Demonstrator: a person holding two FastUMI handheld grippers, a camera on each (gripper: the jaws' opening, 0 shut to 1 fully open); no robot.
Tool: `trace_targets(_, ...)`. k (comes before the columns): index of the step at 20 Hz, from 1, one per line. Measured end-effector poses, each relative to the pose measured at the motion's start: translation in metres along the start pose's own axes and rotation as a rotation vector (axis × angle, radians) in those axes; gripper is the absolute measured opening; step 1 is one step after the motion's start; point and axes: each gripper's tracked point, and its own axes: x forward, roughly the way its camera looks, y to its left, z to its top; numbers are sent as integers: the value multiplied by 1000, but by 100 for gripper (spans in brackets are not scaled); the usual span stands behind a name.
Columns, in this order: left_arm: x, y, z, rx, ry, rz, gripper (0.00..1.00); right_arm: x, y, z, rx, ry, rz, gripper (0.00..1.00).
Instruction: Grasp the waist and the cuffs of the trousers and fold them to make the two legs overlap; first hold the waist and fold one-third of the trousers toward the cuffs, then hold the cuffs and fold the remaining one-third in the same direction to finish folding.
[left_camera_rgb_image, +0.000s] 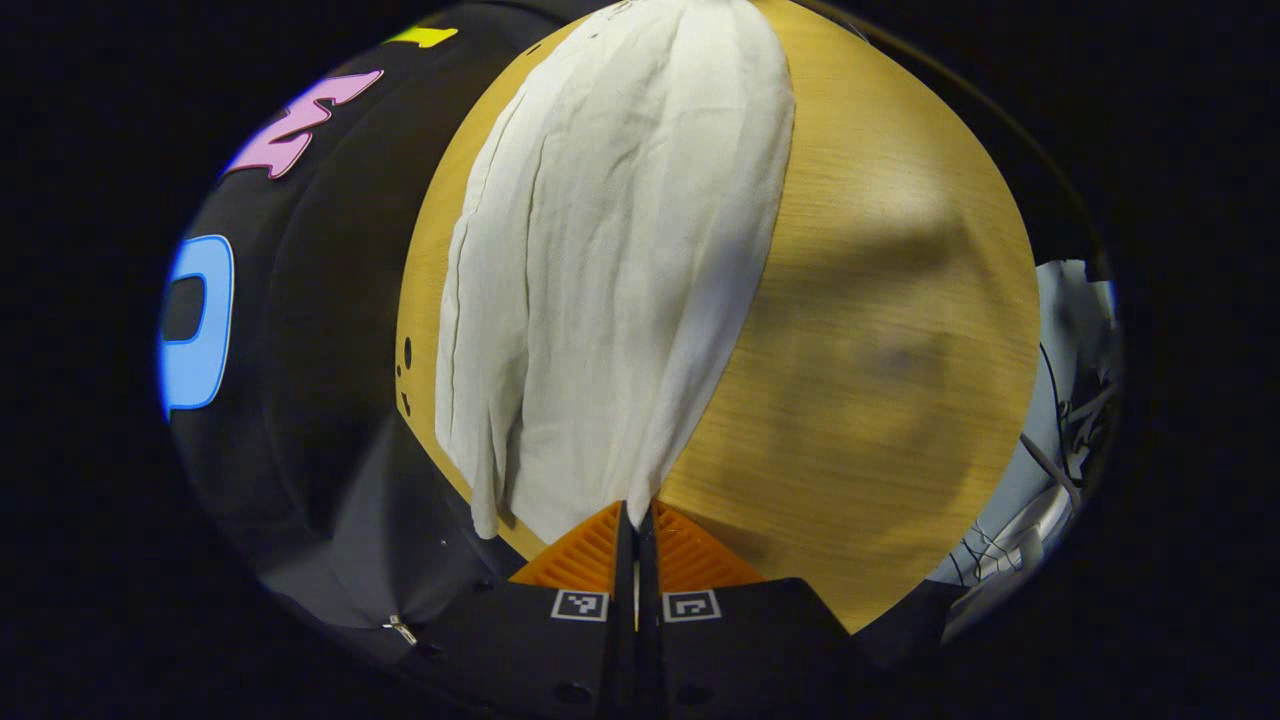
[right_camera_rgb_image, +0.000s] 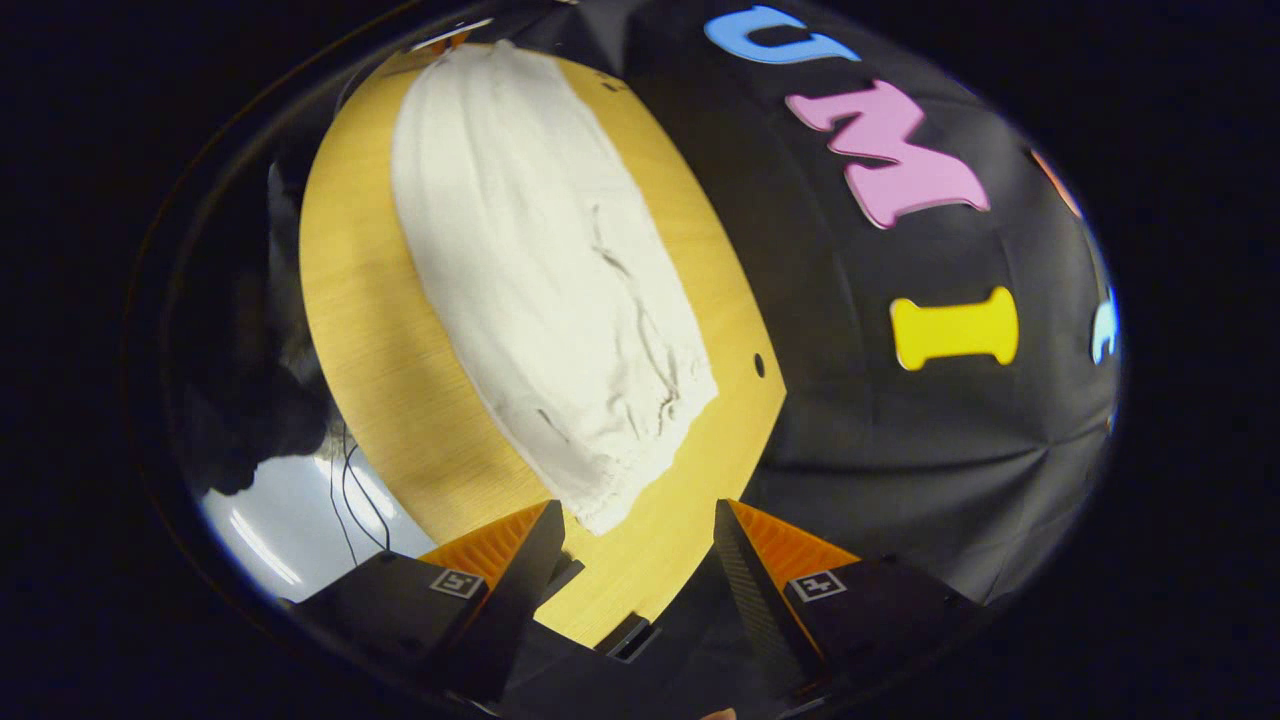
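Wooden table (left_camera_rgb_image: 880, 300), left tongs (left_camera_rgb_image: 636, 520) pinching trousers (left_camera_rgb_image: 610, 250) edge, right tongs (right_camera_rgb_image: 635, 520) wide apart, empty, near hem.

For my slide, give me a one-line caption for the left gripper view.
Left hand-held gripper shut on one end of the white trousers, which stretch away across the wooden table.

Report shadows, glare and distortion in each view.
Left gripper view: soft blurred shadows cross the table beside the trousers; fisheye bows the table's edges. Right gripper view: the trousers are evenly lit, glare streaks the pale floor, edges curve likewise.
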Motion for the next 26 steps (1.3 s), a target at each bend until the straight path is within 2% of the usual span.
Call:
trace_targets(3, -2, -1, 0, -14, 8, -15, 6, 29, 24, -5, -39, 5, 63, 94)
trace_targets(7, -2, 0, 1, -28, 12, -40, 5, 59, 38, -18, -61, 52, 108, 94)
trace_targets(8, -2, -1, 2, -31, 12, -47, 6, 66, 38, -17, -75, 49, 107, 93)
trace_targets(10, -1, 0, 2, -27, 11, -58, 6, 78, 31, -10, -108, 33, 79, 78)
trace_targets(14, 0, 1, 0, -35, 20, -61, 6, 97, 24, -3, -103, 24, 58, 77)
trace_targets(15, 0, 1, 1, -45, 19, -64, 6, 97, 26, -3, -96, 34, 66, 73)
trace_targets(16, -1, 2, 1, -54, 16, -68, 6, 100, 36, -5, -81, 50, 111, 65)
trace_targets(17, 0, 2, 2, -57, 11, -71, 6, 101, 41, -8, -75, 77, 122, 46)
trace_targets(18, 0, 2, 2, -54, 8, -71, 6, 104, 39, -9, -92, 82, 116, 10)
trace_targets(19, 0, 3, 2, -50, 5, -67, 6, 109, 36, -15, -90, 90, 114, 3)
trace_targets(20, 0, 3, 3, -49, 2, -62, 5, 100, 40, -5, -63, 94, 122, 7)
trace_targets(24, 1, 4, 2, -70, 4, -52, 5, 98, 39, -5, 36, 114, 179, 5)
trace_targets(26, -1, 4, 1, -83, 13, -49, 5, 91, 32, 1, 63, 95, 155, 5)
